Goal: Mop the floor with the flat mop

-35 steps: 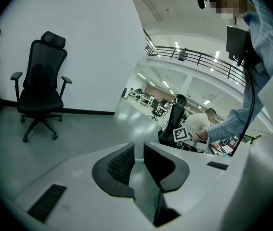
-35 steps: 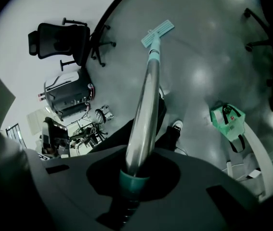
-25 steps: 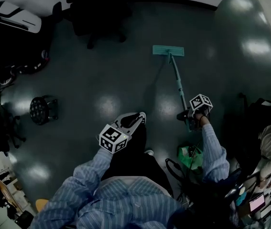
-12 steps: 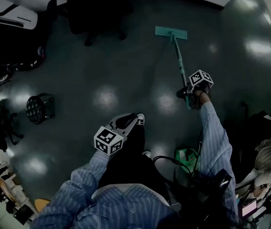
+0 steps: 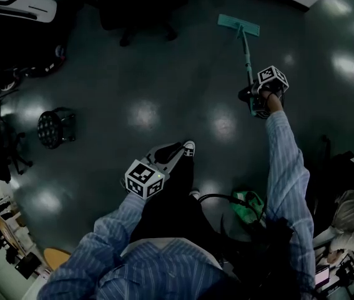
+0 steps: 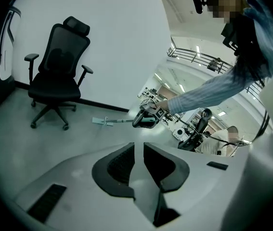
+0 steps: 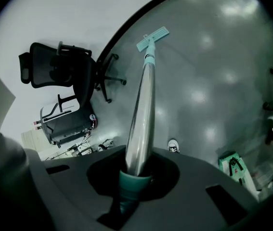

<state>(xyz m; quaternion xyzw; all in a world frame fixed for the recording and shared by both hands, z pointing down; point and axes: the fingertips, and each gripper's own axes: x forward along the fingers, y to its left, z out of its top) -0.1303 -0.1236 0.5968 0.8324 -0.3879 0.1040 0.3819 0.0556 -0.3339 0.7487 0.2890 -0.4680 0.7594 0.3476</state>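
Observation:
The flat mop lies with its teal head (image 5: 238, 24) on the dark floor near the far wall. Its handle (image 5: 247, 61) runs back to my right gripper (image 5: 255, 99), which is shut on the handle's teal grip at arm's length. In the right gripper view the metal handle (image 7: 143, 109) rises from between the jaws of the right gripper (image 7: 138, 170) to the mop head (image 7: 152, 38). My left gripper (image 5: 170, 155) hangs by my leg, shut with nothing in it; the left gripper (image 6: 138, 165) looks toward the mop head (image 6: 101, 121).
A black office chair (image 5: 133, 8) stands at the far wall left of the mop. A round black stand (image 5: 55, 129) sits at the left and cluttered equipment (image 5: 24, 8) at upper left. A green device (image 5: 246, 206) with cables lies behind me. Another person (image 5: 351, 220) sits at lower right.
My right arm has stretched out, pushing the mop forward and to the right across the floor toward the wall. The left gripper has stayed by my leg.

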